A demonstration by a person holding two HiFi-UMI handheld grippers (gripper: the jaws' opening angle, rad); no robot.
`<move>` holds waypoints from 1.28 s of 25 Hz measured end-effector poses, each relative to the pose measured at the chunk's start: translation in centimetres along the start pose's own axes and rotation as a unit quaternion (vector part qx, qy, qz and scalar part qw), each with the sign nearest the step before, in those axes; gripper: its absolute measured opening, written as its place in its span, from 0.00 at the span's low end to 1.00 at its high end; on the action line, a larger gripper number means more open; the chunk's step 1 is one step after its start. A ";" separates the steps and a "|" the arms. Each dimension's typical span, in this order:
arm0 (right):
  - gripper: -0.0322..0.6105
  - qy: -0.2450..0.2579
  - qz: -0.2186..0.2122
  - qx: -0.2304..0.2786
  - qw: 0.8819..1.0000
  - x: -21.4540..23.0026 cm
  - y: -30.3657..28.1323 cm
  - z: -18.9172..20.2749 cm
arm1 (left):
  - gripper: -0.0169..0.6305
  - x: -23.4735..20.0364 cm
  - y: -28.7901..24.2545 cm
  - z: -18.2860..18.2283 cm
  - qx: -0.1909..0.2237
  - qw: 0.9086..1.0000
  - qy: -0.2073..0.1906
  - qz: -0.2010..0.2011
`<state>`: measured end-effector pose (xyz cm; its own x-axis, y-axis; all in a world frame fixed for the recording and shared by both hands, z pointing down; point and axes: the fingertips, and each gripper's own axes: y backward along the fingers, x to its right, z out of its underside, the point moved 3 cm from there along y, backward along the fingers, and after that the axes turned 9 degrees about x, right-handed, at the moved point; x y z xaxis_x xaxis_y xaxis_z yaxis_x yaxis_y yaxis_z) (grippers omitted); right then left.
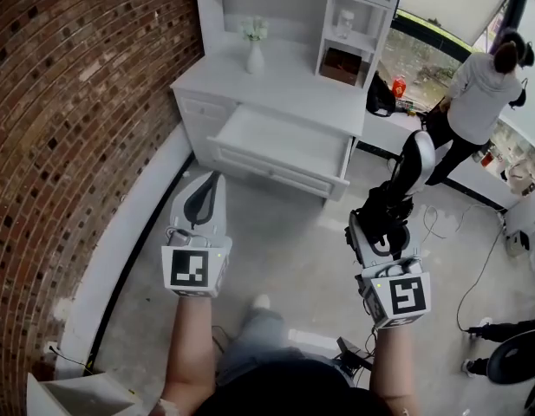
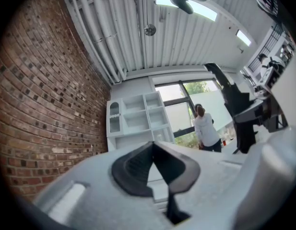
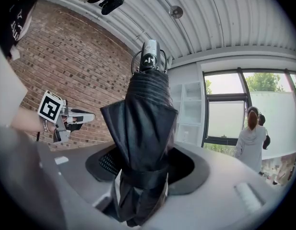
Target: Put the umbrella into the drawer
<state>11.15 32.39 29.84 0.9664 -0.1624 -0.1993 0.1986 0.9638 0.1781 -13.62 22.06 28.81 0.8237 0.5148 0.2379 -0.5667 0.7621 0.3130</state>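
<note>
- Two grippers are showing in the head view, both held out above the grey floor [image 1: 284,250] in front of a white cabinet [image 1: 276,81].
- The right gripper [image 1: 380,222] is clamping the umbrella [image 1: 407,173]. Its jaws are standing wide and pressing on both sides of the folded black bundle, close to the strap wrapped round it.
- The umbrella is pointing away from the person toward the cabinet, silver end foremost. It is hanging in the air to the right of the drawer [image 1: 277,170] and apart from it, not inside it.
- The left gripper [image 1: 206,189] is carrying nothing. Its black pads are meeting at the tips, with only a slim gap behind them.
- The drawer is standing pulled out from the cabinet's lower part, its white inside facing up.
- A vase of pale flowers [image 1: 254,48] is sitting on the cabinet top, behind the drawer.
- A brick wall [image 1: 68,102] is running along the left side.
- A person in a light top [image 1: 482,89] is standing at the window on the right, back turned.
</note>
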 end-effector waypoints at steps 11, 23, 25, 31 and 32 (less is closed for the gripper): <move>0.44 -0.003 0.010 -0.021 1.000 1.7 -13.9 2.8 | 0.02 -7.6 -10.8 6.0 -0.004 1.000 0.022 0.011; 0.44 0.003 0.009 -0.051 0.999 1.6 -18.1 4.9 | 0.02 -8.6 -14.1 9.6 -0.023 0.998 0.033 0.044; 0.44 0.003 0.011 -0.052 0.999 2.0 -18.7 5.3 | 0.02 -8.9 -14.7 9.9 -0.025 0.998 0.032 0.039; 0.44 -0.007 0.008 -0.049 0.999 3.5 -21.5 6.8 | 0.02 -9.8 -17.2 11.2 -0.028 0.999 0.023 0.034; 0.44 -0.009 0.007 -0.049 0.999 3.8 -22.1 7.0 | 0.02 -10.2 -17.9 11.4 -0.025 0.999 0.016 0.029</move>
<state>11.56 9.03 31.95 0.9720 -0.1508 -0.1802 0.1683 0.9820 0.0859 -12.10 -1.26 31.30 0.7904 0.5698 0.2250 -0.6122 0.7492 0.2530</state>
